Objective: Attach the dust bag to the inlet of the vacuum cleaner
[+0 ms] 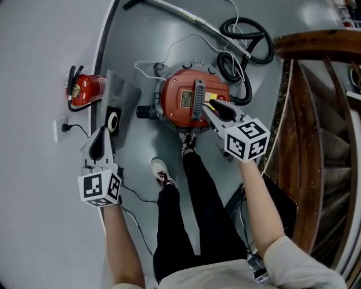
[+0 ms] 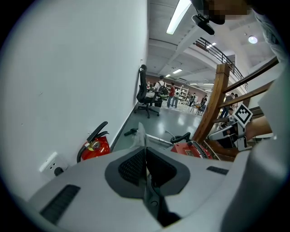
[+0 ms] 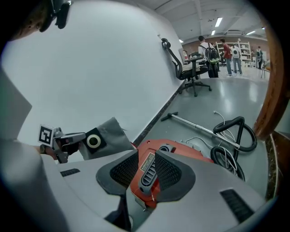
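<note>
My left gripper (image 1: 104, 133) pinched the dust bag (image 1: 122, 97), unattached, nine o'clock of the vacuum cleaner (image 1: 179, 103); right gripper (image 1: 211, 108) hung half-open over its handle (image 1: 197, 95).

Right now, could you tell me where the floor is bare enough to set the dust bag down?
Bare floor lies between the wall and the wand, beyond the vacuum. Elsewhere it is crowded: the hose coils by the stairs, the extinguisher sits beside the bag, and feet stand below the vacuum.
</note>
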Demonstrator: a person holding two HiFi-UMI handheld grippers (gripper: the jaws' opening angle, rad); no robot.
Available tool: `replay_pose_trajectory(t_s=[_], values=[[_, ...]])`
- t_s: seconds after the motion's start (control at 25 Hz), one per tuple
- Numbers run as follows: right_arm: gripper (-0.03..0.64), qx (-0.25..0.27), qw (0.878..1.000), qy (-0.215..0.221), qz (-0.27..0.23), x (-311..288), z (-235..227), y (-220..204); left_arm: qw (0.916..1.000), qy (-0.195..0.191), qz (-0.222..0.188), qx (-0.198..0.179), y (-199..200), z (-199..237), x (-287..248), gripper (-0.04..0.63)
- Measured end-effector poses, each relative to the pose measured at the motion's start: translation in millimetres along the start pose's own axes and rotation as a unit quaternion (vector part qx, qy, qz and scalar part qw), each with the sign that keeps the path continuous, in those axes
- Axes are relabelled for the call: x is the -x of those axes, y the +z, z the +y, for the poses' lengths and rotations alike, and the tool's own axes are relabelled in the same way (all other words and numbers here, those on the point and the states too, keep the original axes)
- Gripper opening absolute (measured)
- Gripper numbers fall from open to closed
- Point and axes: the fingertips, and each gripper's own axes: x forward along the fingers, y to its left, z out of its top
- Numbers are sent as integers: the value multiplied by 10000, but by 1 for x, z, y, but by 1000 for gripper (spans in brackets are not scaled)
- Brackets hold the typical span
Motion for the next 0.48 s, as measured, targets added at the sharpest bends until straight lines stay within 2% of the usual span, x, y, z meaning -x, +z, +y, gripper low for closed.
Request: replay_pose_trajectory(t_s=[0.36,0.48], values=[[123,-623,9978,211,68,-21,-19,-28,9997,-34,239,42,-40,-5,-17,17],[129,-646,9975,289,76,-27,-19,-32,9996,-30,285,59,-50,-6,-24,17]])
